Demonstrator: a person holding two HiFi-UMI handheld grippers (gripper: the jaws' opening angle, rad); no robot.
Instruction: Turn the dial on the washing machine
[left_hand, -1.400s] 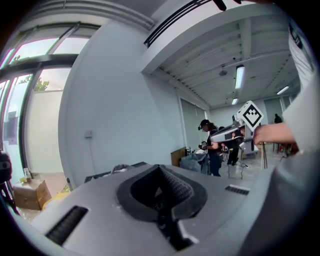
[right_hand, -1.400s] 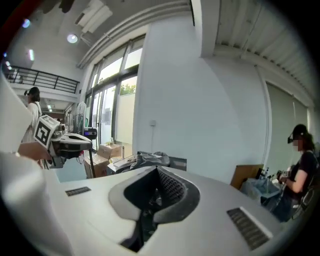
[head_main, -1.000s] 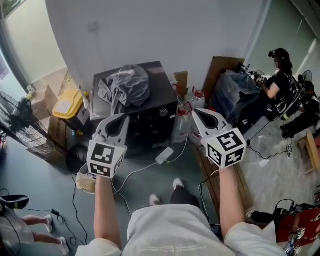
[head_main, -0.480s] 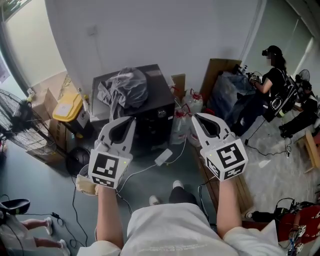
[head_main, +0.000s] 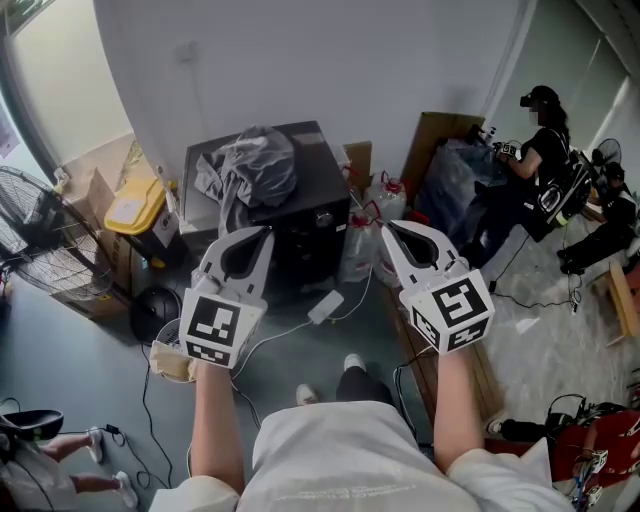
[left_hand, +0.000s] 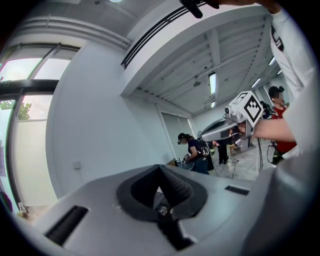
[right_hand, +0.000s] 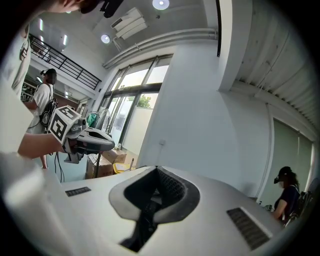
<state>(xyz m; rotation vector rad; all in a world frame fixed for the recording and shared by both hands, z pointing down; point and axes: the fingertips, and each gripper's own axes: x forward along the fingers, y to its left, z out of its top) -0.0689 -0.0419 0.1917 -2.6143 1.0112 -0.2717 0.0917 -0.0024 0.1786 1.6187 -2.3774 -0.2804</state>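
Nothing started yet: you hold the left gripper (head_main: 262, 234) and right gripper (head_main: 388, 227) clenched and empty, short of the washing machine (head_main: 305, 175), and the dial (head_main: 322, 219) on its front looks untouched, so the whole turn remains.

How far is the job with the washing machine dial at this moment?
Nothing looks done yet. The left gripper and the right gripper are shut and empty, held in the air in front of the black washing machine. Neither touches its dial. Reaching, gripping and turning it are all left.
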